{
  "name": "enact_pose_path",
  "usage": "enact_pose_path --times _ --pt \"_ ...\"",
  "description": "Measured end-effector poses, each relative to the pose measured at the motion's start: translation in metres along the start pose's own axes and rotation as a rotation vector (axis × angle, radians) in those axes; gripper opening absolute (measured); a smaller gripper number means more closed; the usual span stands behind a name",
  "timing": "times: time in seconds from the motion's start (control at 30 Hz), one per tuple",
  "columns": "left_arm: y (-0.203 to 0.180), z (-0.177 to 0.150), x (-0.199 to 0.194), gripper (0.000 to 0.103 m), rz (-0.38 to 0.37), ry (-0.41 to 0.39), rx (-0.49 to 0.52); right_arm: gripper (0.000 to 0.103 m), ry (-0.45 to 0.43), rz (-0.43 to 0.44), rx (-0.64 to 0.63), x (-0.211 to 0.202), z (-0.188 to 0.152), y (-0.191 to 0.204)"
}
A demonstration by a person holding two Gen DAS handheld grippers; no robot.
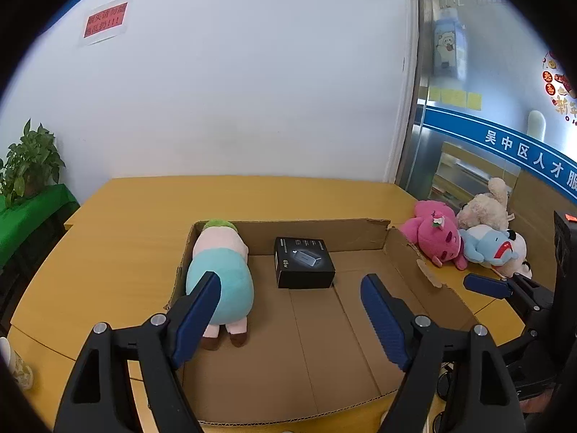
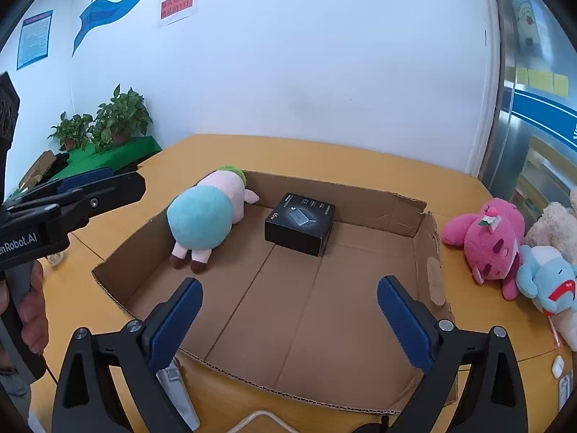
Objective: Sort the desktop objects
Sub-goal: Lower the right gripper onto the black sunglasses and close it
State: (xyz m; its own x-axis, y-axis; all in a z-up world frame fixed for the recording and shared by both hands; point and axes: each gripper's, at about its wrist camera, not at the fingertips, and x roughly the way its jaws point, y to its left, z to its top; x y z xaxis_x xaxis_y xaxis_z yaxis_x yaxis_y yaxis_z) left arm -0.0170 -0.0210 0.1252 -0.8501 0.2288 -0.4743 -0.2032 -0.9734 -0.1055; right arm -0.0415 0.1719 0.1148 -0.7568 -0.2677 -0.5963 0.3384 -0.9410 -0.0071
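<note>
Both grippers, left and right, hover with jaws spread and empty over the cardboard box; the pink plush at frame right likely goes next.

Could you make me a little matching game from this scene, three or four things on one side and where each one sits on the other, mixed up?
Things:
1. black box
2. plush with the teal back
3. pink plush
4. potted plants

Places:
A. on the green-covered stand by the wall
B. on the table, outside the cardboard tray, to its right
C. inside the tray, against its left wall
D. inside the tray, near the middle of its back wall

Pairs: 1-D, 2-C, 3-B, 4-A
</note>
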Motion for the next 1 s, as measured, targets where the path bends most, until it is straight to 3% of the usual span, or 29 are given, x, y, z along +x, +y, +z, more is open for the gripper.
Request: enact_pose_path --times 0.3,0.53,0.67,0.87,1.0 --pt "-0.005 -0.025 -0.006 0.080 -0.032 0.053 0.021 0.100 0.013 0.043 0.034 -0.009 -0.020 -0.007" --pt "-0.019 -0.061 0.003 0.080 -0.109 0.164 0.040 0.100 0.146 0.018 0.144 -0.017 -0.095 -0.042" --pt "-0.031 -0.080 0.012 0.080 -0.171 0.237 0.037 0.097 0.229 -0.040 0.234 -0.023 -0.137 -0.069" --pt "-0.054 -0.093 0.024 0.080 -0.221 0.301 0.071 0.068 0.310 -0.015 0.328 -0.019 -0.173 -0.084" --pt "-0.063 -0.097 0.028 0.080 -0.252 0.319 0.084 0.032 0.340 0.042 0.337 -0.010 -0.182 -0.080"
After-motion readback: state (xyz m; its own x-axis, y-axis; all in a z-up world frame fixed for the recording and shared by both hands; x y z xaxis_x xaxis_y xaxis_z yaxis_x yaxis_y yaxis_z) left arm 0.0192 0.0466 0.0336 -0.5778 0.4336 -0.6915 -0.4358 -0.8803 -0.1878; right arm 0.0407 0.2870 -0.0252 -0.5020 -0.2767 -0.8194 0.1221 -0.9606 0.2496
